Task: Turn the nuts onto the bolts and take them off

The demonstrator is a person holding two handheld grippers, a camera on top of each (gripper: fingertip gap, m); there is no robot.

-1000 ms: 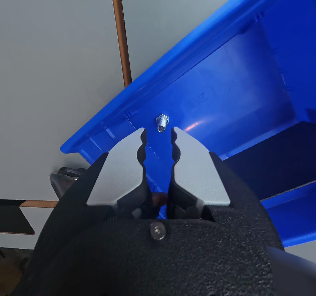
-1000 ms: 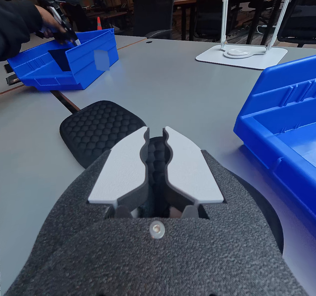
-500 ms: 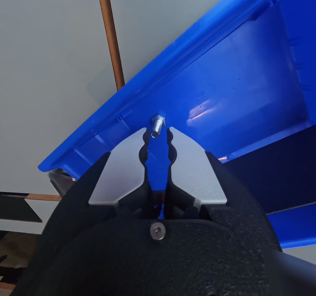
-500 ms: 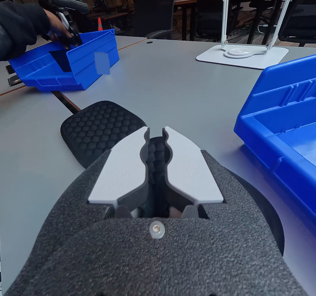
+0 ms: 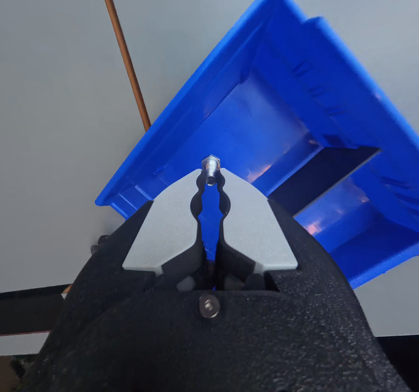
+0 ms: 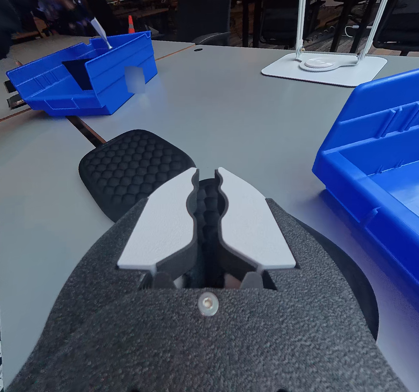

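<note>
Two tongs show: the left tongs pinch a bolt by its threaded shank, nut at its far end, above a blue bin. Right tongs hover slightly spread, empty, over a black pad on the worktop.

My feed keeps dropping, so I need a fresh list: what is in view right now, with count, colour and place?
Bolt: one, silver, nut at its far end, pinched at the left tips.
Bins: two, blue; far-left bin with a black divider, near bin at right.
Pad: one, black, honeycombed, ahead of the right tips.
Stand: one, white, far right of table.
Table: grey.
Cone: one, orange, background.
Left hand-held gripper: shut on bolt, above far bin.
Right hand-held gripper: slightly open, empty.
</note>
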